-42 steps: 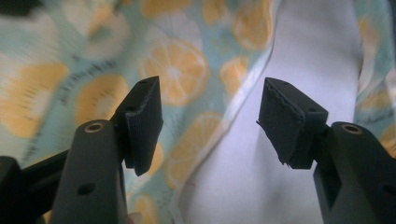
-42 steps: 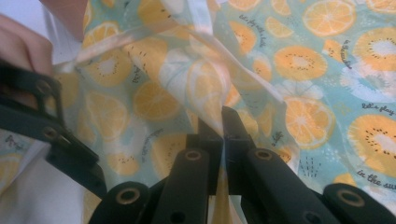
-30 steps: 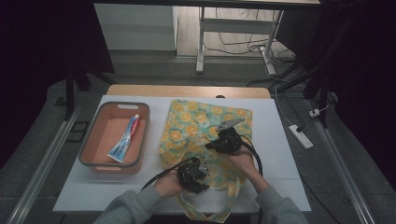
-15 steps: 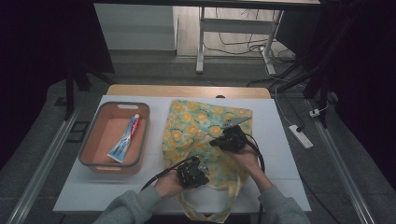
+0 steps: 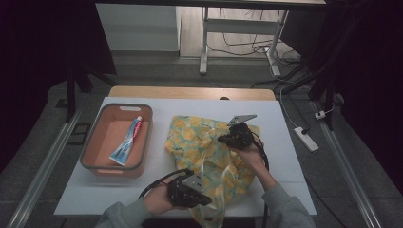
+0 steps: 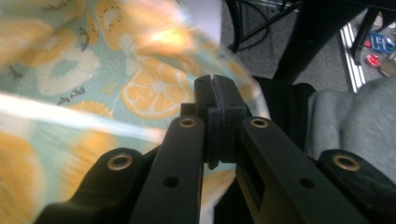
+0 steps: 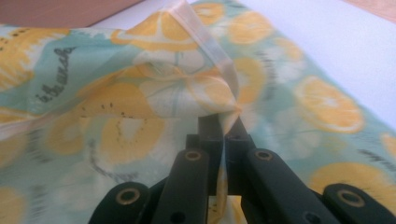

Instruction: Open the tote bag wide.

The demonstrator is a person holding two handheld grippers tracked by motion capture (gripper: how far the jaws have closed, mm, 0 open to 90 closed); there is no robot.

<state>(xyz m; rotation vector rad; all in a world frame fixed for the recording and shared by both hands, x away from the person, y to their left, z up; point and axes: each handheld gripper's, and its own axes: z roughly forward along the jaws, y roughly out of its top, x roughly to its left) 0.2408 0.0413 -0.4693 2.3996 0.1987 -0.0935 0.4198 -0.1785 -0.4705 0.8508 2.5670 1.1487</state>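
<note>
Lemon-print bag point(image 5: 209, 147), crumpled, partly lifted off white table point(image 5: 119, 194)

Dim room, lit tabletop (fabric blurred close-up).

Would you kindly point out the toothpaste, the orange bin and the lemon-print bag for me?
toothpaste point(image 5: 127, 141), high view, middle of the tube.
bin point(image 5: 114, 170), high view, its near rim.
bag point(image 5: 190, 135), high view, printed cloth at its far left part.
</note>
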